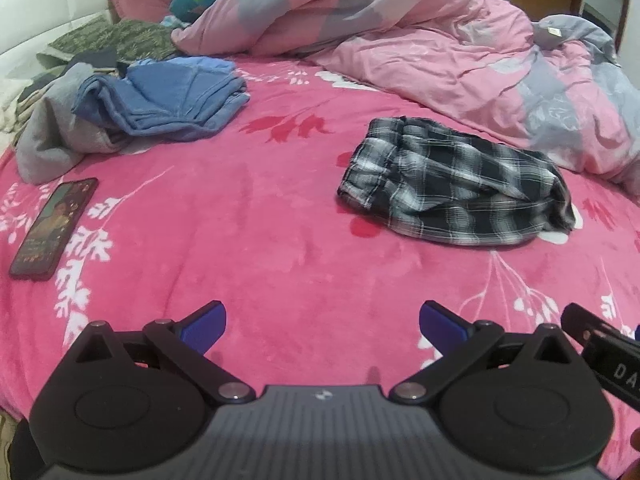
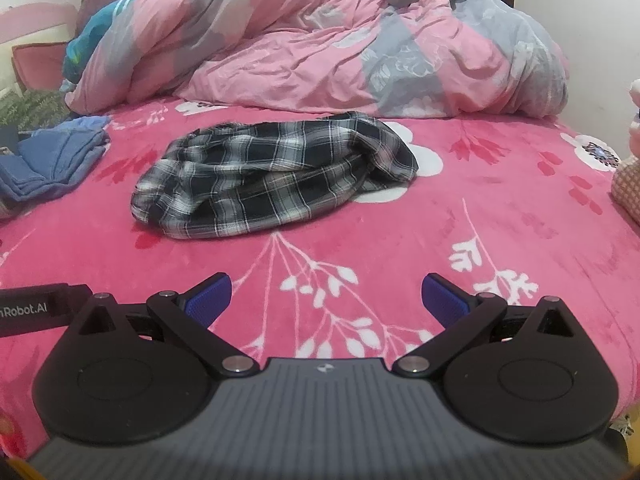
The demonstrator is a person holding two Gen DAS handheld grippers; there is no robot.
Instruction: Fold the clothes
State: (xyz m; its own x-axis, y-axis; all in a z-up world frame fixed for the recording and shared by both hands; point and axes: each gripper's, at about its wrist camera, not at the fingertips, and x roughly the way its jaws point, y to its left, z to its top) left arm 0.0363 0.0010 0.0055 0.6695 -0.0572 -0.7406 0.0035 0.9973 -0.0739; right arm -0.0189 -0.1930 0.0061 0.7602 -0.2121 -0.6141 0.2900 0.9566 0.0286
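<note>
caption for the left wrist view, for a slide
Open left gripper hovers over a pink floral blanket, facing crumpled plaid shorts.

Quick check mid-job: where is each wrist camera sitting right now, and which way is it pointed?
Left wrist: behind the open left gripper, low over the bed, facing the duvet; plaid garment ahead-right, blue clothes and phone left.
Right wrist: behind the open right gripper, same heading; plaid garment ahead-left.
Shared: plaid garment, blue clothes, duvet, bed; each view catches the other gripper's edge.
</note>
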